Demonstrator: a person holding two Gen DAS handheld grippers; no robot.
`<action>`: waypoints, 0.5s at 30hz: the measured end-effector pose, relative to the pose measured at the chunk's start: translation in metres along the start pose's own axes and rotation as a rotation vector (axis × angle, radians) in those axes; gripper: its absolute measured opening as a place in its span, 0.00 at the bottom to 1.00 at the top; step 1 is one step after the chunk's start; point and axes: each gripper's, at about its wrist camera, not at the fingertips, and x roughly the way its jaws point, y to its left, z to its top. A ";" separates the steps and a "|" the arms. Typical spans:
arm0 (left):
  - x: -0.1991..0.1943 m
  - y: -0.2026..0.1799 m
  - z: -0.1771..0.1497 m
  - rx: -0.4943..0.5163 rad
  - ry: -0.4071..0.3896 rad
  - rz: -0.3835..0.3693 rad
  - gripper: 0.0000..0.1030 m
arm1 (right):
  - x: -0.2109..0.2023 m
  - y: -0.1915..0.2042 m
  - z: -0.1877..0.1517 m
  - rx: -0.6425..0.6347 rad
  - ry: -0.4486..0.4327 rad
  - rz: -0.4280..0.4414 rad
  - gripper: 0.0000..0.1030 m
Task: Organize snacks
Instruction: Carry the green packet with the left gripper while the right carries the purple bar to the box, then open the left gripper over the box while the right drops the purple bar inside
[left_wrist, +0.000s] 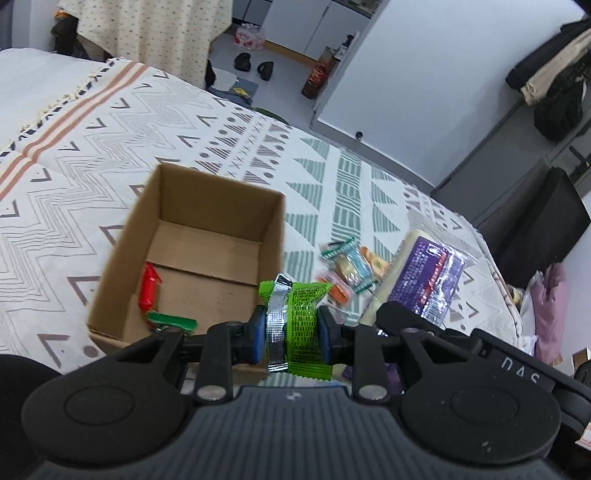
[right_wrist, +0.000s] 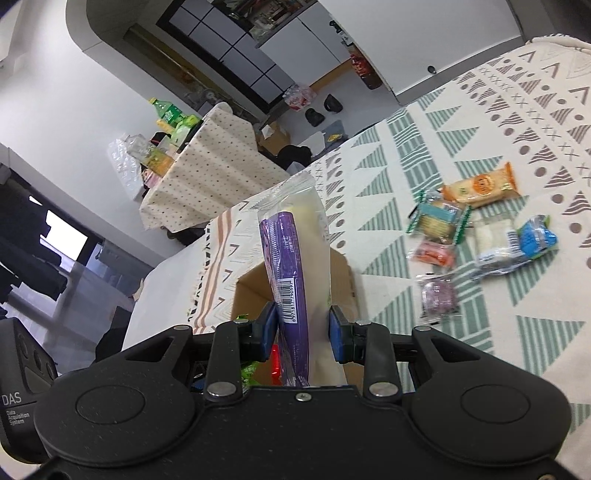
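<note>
With two small packets already in the cardboard box, the left gripper pinched a green snack packet at its near corner and the right gripper pinched a purple-labelled bag, while several snacks lay loose on the bedspread.

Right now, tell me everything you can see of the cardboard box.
The cardboard box is plain brown corrugated card, open-topped, its bottom flaps meeting in a seam. It sits on the patterned bedspread. Inside, by the near left wall, lie a red wrapper and a green wrapper; the rest of the floor is bare. The left gripper, shut on a green snack packet, is at its near right corner. In the right wrist view a purple-and-cream pack mostly hides it.
</note>
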 end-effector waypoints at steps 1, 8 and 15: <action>-0.001 0.004 0.002 -0.008 -0.003 0.003 0.27 | 0.002 0.002 0.000 -0.001 0.001 0.001 0.29; -0.002 0.033 0.017 -0.057 -0.005 0.028 0.27 | 0.020 0.018 0.000 -0.013 0.019 0.000 0.29; -0.002 0.052 0.027 -0.086 0.009 0.065 0.35 | 0.038 0.032 0.000 -0.015 0.045 -0.002 0.29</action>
